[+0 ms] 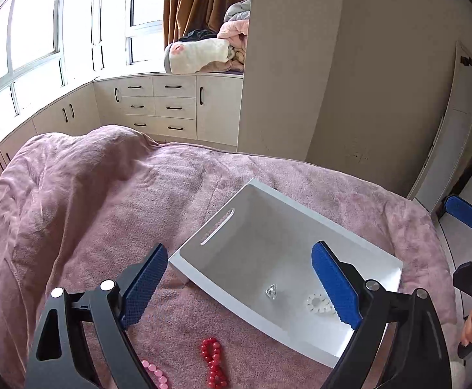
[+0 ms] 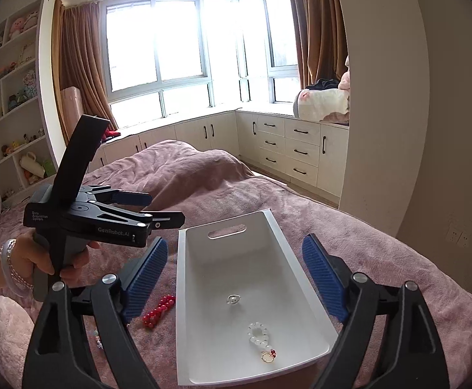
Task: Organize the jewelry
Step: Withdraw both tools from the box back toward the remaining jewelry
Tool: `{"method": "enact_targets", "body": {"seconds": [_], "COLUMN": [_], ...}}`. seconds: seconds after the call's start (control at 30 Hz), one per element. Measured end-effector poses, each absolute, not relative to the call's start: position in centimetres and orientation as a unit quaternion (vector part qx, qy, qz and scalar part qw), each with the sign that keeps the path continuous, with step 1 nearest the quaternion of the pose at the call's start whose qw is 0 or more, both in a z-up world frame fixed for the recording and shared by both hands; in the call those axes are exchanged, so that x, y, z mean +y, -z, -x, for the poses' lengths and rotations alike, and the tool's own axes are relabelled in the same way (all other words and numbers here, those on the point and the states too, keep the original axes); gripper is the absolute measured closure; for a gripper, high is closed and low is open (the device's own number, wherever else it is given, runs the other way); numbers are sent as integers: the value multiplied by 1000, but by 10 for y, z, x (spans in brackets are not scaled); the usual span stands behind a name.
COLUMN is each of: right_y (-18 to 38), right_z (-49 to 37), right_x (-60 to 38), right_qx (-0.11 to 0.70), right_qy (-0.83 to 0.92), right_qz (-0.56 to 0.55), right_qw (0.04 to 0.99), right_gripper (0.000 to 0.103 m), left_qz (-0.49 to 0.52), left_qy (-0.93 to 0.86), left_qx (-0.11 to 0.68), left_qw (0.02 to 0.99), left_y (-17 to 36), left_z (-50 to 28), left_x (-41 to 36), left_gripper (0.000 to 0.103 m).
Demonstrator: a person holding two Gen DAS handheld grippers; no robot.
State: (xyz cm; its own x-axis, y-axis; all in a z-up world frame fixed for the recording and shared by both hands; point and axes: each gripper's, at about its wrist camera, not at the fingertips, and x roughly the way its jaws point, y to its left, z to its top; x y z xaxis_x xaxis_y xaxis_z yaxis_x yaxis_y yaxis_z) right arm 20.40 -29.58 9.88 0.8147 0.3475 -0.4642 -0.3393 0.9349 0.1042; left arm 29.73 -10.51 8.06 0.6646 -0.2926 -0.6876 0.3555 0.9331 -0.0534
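A white bin (image 1: 203, 227) (image 2: 184, 291) sits on a pink blanket. Inside lie a clear ring (image 1: 271, 291) (image 2: 233, 299) and a white bead bracelet (image 1: 319, 304) (image 2: 259, 334) with a small gold and red charm (image 2: 269, 356). A red bead bracelet (image 1: 214, 361) (image 2: 158, 311) lies on the blanket beside the bin. A pink bead bracelet (image 1: 156, 372) lies left of it. My left gripper (image 1: 239, 285) is open and empty above the bin's near-left corner; it also shows in the right wrist view (image 2: 158, 209). My right gripper (image 2: 234, 278) is open and empty over the bin.
The pink blanket (image 1: 106, 201) covers the bed. White cabinets with drawers (image 1: 164, 107) and a window bench run along the far wall. A shelf of toys (image 2: 9, 103) stands at left. A fluffy pink cushion (image 2: 2, 334) lies near my left hand.
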Motion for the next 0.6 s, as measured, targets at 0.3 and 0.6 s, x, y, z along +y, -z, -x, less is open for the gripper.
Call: {"method": "enact_targets", "body": {"seconds": [0.3,0.6], "right_y": [-129,-115], "right_z": [-171,-154], "right_x": [-240,-191], "right_qx": [201,213], "right_qy": [-227,-275], "right_qz": [26,33], "right_qw": [953,937], "right_gripper": [5,5], "left_qz": [-86,-50], "left_qy": [133,93], "left_qx": [310,297], "left_qw": [938,949], "left_y": [-109,-110], "left_z": [-233,-189], "left_x": [-42,25], "left_gripper": [9,8]}}
